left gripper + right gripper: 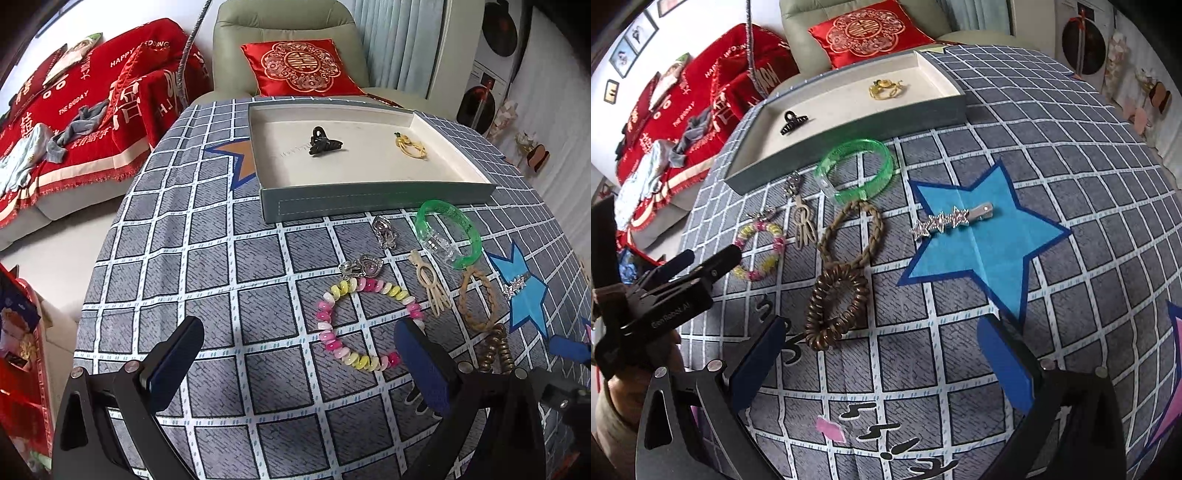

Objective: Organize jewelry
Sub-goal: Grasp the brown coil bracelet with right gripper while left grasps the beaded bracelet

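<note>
A shallow grey tray [369, 201] [849, 127] at the table's far side holds a black claw clip [324, 142] [792, 122] and a gold piece [410, 146] [886, 88]. In front of it lie a green bangle [448, 232] [857, 170], a pink-yellow bead bracelet [364, 323] [761, 251], a braided brown ring [476, 302] [851, 230], a coiled brown hair tie [834, 306], a beige comb clip [432, 284] and a star hair clip [951, 219] on a blue star. My left gripper [299, 350] is open near the bead bracelet. My right gripper [882, 350] is open, empty, beside the coiled tie.
Two silver charms [384, 230] [362, 266] lie between tray and bracelet. The checked tablecloth [221, 258] covers the table. A green armchair with a red cushion [299, 68] stands behind, and a sofa with a red blanket [74, 110] is at the left.
</note>
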Tool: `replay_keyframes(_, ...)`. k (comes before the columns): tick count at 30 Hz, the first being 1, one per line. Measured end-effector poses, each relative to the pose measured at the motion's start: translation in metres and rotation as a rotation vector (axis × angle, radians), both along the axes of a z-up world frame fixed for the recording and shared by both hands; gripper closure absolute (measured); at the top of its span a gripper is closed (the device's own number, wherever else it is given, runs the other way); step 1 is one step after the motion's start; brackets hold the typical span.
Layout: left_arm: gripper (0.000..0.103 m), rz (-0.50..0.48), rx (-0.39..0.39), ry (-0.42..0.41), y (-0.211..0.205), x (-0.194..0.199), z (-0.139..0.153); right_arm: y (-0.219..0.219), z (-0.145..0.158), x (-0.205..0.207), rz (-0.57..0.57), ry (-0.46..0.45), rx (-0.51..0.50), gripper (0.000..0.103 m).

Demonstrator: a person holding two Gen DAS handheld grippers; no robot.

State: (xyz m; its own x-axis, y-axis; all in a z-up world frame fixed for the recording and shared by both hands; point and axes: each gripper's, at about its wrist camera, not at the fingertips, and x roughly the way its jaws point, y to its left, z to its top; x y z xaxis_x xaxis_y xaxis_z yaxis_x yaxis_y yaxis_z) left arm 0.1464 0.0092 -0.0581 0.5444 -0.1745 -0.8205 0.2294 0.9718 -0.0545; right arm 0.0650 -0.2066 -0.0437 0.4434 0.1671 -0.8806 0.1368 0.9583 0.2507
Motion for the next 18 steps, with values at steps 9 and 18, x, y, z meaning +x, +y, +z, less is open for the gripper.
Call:
replay_keyframes(9, 0.003, -0.03, 0.011, 0.021, -0.011, 0.008, -0.009, 0.021, -0.009, 0.011, -0.013, 0.009, -0.064, 0.022)
replay_keyframes(18, 0.023, -0.078, 0.046, -0.016, -0.022, 0.004, -0.01, 0.03, -0.009, 0.01, 0.001, -0.014, -0.113, 0.039)
